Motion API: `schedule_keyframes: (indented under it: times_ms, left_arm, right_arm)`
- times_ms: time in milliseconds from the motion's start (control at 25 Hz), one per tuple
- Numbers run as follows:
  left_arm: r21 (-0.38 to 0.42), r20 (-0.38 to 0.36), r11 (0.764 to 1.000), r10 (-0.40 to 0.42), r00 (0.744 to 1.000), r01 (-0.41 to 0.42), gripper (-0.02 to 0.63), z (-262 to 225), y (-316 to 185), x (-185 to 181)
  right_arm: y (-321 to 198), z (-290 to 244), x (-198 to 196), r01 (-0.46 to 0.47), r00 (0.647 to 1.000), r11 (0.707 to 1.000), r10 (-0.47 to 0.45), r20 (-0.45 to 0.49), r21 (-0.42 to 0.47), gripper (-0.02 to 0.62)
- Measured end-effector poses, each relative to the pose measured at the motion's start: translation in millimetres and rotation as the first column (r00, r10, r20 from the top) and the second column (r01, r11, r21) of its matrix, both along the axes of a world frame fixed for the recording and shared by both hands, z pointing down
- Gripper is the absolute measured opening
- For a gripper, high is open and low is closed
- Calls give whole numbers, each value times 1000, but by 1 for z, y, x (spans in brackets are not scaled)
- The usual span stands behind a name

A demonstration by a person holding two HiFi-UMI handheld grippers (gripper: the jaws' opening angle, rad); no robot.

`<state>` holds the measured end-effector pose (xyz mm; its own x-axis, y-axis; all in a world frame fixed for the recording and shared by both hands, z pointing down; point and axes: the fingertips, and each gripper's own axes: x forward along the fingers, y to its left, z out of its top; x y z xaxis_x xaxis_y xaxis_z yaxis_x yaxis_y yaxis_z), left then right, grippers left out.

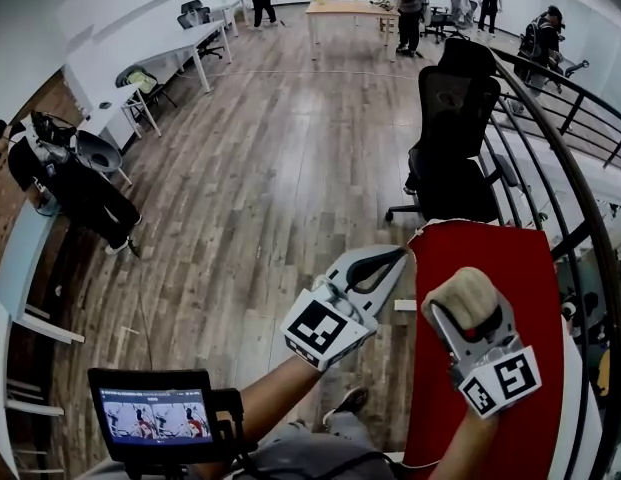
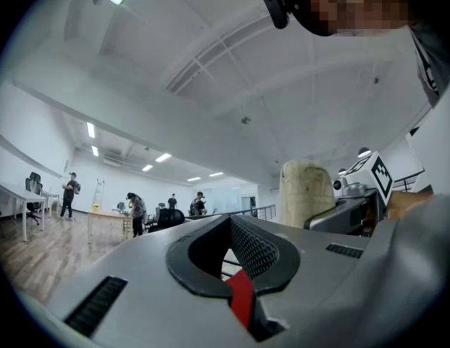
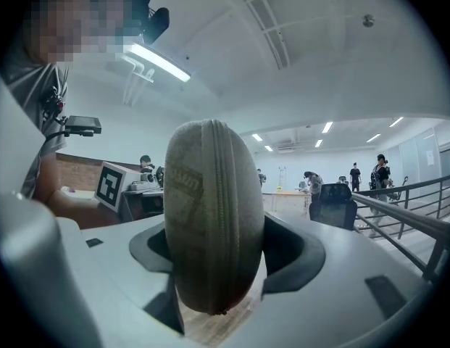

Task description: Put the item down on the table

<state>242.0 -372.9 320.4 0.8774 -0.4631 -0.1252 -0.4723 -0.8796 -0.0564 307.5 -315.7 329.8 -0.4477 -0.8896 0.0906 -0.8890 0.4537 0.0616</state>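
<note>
Near on my right stands the flat red table (image 1: 530, 298), on brown wooden plank floor (image 1: 280, 168), with a black mesh office chair (image 1: 455, 138) beyond.

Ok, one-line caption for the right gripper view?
Right gripper clamps a beige zippered case edge-on, open office beyond.

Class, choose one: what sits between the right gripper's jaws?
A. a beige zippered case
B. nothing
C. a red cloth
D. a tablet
A: the right gripper view shows the right gripper clamped on a beige zippered case, with its zip seam facing the camera.
</note>
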Motion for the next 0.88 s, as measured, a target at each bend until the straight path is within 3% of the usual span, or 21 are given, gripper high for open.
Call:
schedule_keyframes:
  times_ms: [400, 640, 880]
  left_arm:
    - [11, 4, 1000, -23, 1000, 23, 2, -14, -74, 64]
    - [19, 6, 1000, -17, 1000, 17, 2, -11, -117, 75]
    - [2, 8, 1000, 15, 1000, -15, 2, 3, -200, 89]
  right_arm:
    - [-79, -13, 65, 21, 1000, 1000, -21, -7, 15, 290]
    - [-125, -10, 76, 21, 1000, 1000, -21, -12, 10, 290]
    - [-206, 0, 91, -22, 1000, 1000, 22, -10, 2, 290]
